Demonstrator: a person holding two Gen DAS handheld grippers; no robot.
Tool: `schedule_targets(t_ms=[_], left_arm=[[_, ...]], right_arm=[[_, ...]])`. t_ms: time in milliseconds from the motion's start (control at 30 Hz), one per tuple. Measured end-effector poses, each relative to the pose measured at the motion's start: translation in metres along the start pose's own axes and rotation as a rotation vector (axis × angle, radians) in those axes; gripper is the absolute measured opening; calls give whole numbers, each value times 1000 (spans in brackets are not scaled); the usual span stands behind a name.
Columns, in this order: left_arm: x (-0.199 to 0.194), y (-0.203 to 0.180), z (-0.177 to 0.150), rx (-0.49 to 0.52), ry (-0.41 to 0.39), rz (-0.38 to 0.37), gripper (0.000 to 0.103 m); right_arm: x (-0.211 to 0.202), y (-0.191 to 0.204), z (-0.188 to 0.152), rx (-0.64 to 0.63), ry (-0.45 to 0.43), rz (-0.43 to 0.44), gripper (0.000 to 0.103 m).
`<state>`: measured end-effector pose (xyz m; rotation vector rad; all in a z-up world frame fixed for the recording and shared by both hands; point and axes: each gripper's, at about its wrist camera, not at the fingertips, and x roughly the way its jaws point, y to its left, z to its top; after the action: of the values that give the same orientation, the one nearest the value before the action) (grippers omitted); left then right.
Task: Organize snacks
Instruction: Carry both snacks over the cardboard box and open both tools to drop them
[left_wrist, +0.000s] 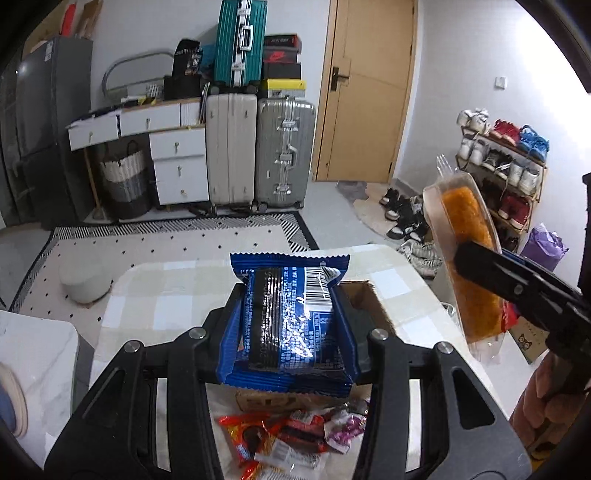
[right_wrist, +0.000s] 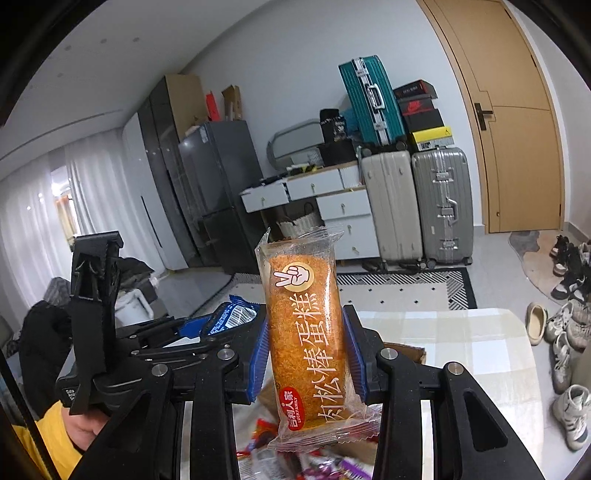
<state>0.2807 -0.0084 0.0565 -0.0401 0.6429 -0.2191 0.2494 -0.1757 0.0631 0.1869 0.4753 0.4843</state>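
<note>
the blue snack packet (left_wrist: 286, 321) is glossy, with a white barcode at its 1 o'clock corner. the orange cake bar (right_wrist: 308, 341) sits in clear wrap with red lettering. the cardboard box (left_wrist: 369, 301) is mostly hidden behind the packet, and the loose red and purple snacks (left_wrist: 295, 439) at 6 o'clock are cut off. the left claw (left_wrist: 288, 332) clamps the packet above the checked surface (left_wrist: 166, 295). the right claw (right_wrist: 308, 354) grips the bar upright.

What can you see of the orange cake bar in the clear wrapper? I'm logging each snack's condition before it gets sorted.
The long orange-brown crumb-coated cake bar in a clear plastic wrapper stands nearly upright, lifted above the table. Its wrapper has crimped, serrated ends, a round hand-sign logo near the top, large white Chinese characters down its length, and a red oval badge near the bottom. The right tongs are shut on its middle, blue ribbed pads pressing both sides. It looks intact and sealed. From the left wrist view it leans slightly.
</note>
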Motion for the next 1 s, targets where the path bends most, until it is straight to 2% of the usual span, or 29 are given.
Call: schedule_targets(t_ms=[300,567,1000], left_arm=[[88,-3,12,-6,112,6,42],[144,-1,12,-13,177,2,42],[230,7,2,-16,247,4,42]], right_arm=[[59,-27,-3,16,83,-39,38],[93,-38,-13,17,125,-55,38],[139,-60,-40,44,246,-102,38]])
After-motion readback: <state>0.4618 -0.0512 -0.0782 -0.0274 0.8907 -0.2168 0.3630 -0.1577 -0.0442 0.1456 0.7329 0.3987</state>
